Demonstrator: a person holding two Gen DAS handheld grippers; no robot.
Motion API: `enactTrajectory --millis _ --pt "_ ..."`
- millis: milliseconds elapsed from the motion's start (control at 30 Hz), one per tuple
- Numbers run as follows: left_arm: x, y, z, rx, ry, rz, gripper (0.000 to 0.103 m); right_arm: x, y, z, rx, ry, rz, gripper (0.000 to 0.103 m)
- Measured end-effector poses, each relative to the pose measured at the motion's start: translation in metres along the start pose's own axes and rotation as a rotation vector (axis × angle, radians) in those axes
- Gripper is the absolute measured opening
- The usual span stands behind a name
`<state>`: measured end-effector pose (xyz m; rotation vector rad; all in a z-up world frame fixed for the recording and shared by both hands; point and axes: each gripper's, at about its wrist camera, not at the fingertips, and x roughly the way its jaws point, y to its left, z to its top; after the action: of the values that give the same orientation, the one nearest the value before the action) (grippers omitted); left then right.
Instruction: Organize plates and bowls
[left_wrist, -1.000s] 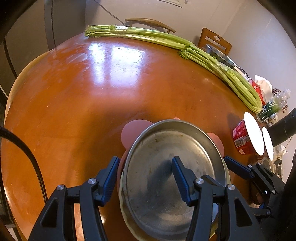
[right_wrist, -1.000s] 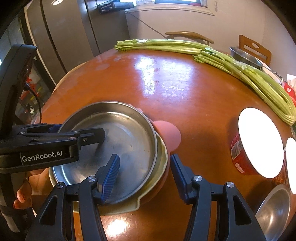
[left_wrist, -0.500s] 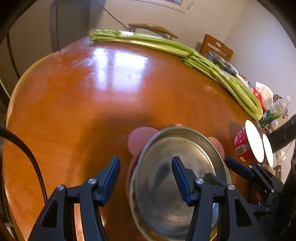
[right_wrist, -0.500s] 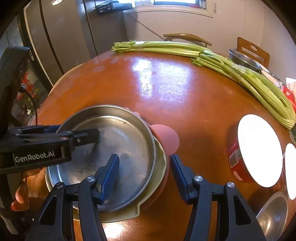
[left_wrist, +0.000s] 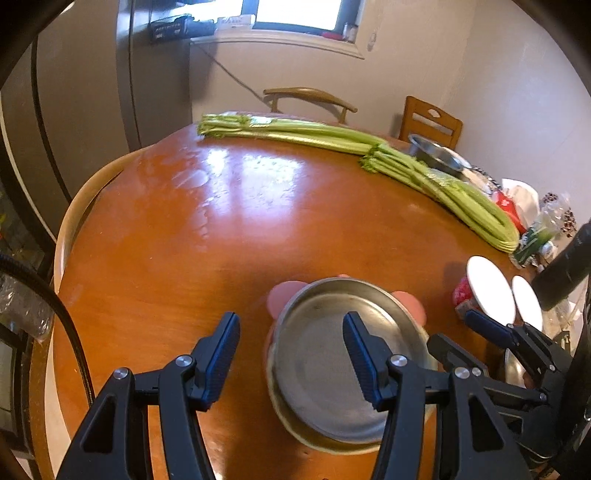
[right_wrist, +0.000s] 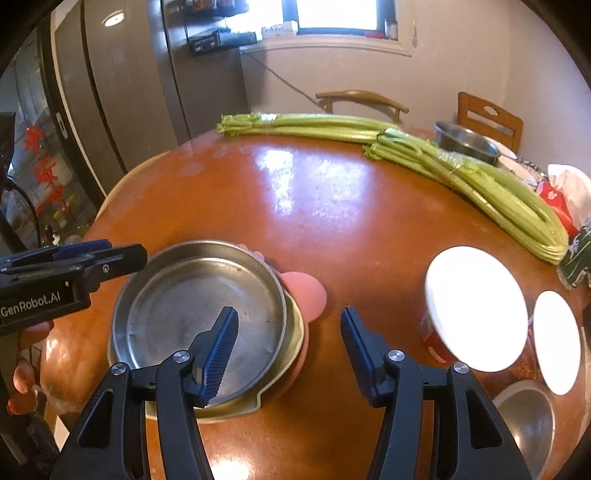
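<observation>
From the left wrist I look down on the round steel pan (left_wrist: 332, 354), which I take as my landmark on the glossy orange-brown round table (left_wrist: 229, 229). It sits nested in a pale yellow-green dish (left_wrist: 291, 424), and that in turn on a pink plate with round ears (left_wrist: 284, 299). My left gripper (left_wrist: 291, 363) has its jaws partly apart with nothing between them; one finger shows over the pan's floor, the other over bare table to the pan's left. The right gripper (left_wrist: 491, 332) shows just right of the pan.

From the right wrist, the right gripper (right_wrist: 288, 354) also stands partly open and empty, straddling the pan's right rim without pinching it (whether a pad brushes the metal I cannot tell). The left gripper (right_wrist: 70, 266) reaches in from the pan's left.

I judge the stack of three as done. Still loose: a steel bowl (right_wrist: 524, 424) to the pan's near right, and a deep steel basin (right_wrist: 465, 142) far beyond it behind the long bundles of green celery (right_wrist: 461, 173).

Only the right view shows that near bowl clearly, plus the yellow-green dish's little handle tab; the two red tubs with white lids (right_wrist: 476, 310) show in both.
</observation>
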<state>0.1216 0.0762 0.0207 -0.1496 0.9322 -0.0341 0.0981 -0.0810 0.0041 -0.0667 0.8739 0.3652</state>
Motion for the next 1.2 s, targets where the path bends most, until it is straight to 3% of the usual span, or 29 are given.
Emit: enactTrajectory --millis 633,1200 --pt "-0.029 -0.095 -0.01 0.111 -0.025 -0.057 0.058 -0.077 -0.058 -0.014 0.073 -0.14 0.014 0.059" --pt "-0.007 -0.189 -0.038 0.245 0.041 -0.153 0.058 -0.121 -0.156 -0.065 0.225 -0.156 -0.13 0.059"
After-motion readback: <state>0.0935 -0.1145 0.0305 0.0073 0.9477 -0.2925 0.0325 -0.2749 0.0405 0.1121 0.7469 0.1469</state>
